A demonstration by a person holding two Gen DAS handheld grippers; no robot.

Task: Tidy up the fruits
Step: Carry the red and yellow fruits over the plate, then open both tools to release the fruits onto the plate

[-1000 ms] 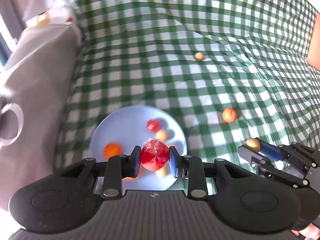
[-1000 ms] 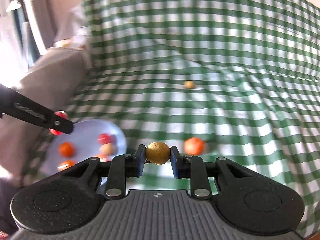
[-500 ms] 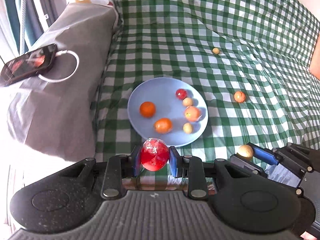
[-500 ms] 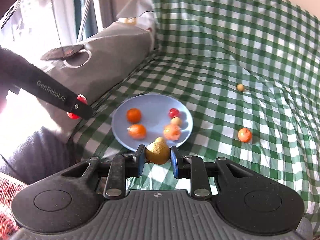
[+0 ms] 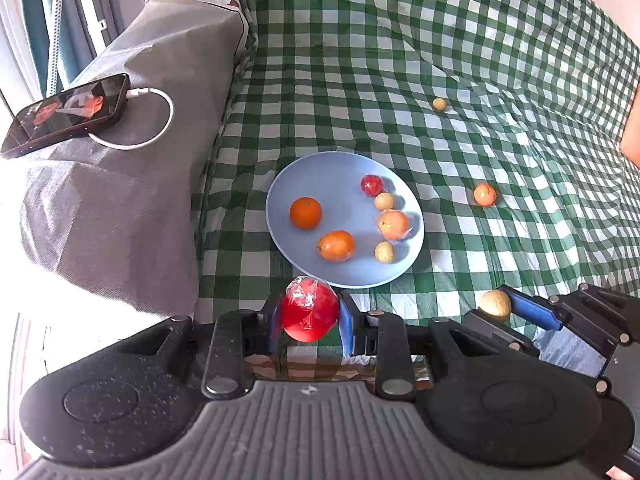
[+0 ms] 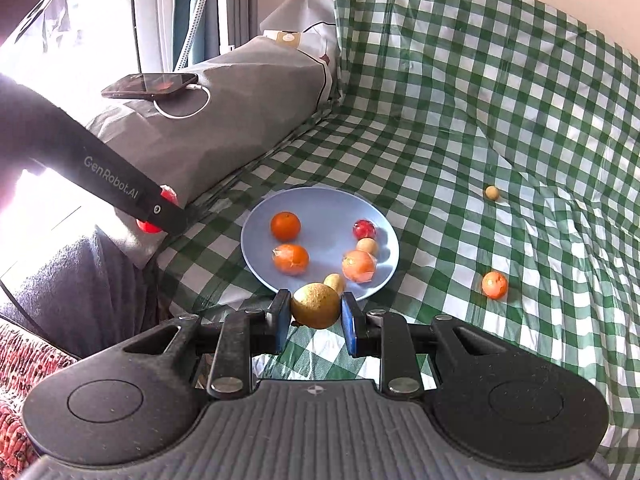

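Here, both claws loaded beside the blue plate, short of its near rim.

Left claw clenched on a red fruit in clear wrap; right claw clenched on a yellow-brown round fruit. Held side by side just off the plate's near edge, probably to be dropped in with the six pieces there: two oranges, a wrapped orange, a small red fruit, two small tan ones. Left loose on the bed's green-checked sheet, toward its far right side: a small orange fruit and, farther back, a small tan fruit. Soft, rumpled surface, so likely to let round fruit roll. Along the bed's left edge, a grey pillow carrying a smartphone on a white cable; curtains and bright window light behind.
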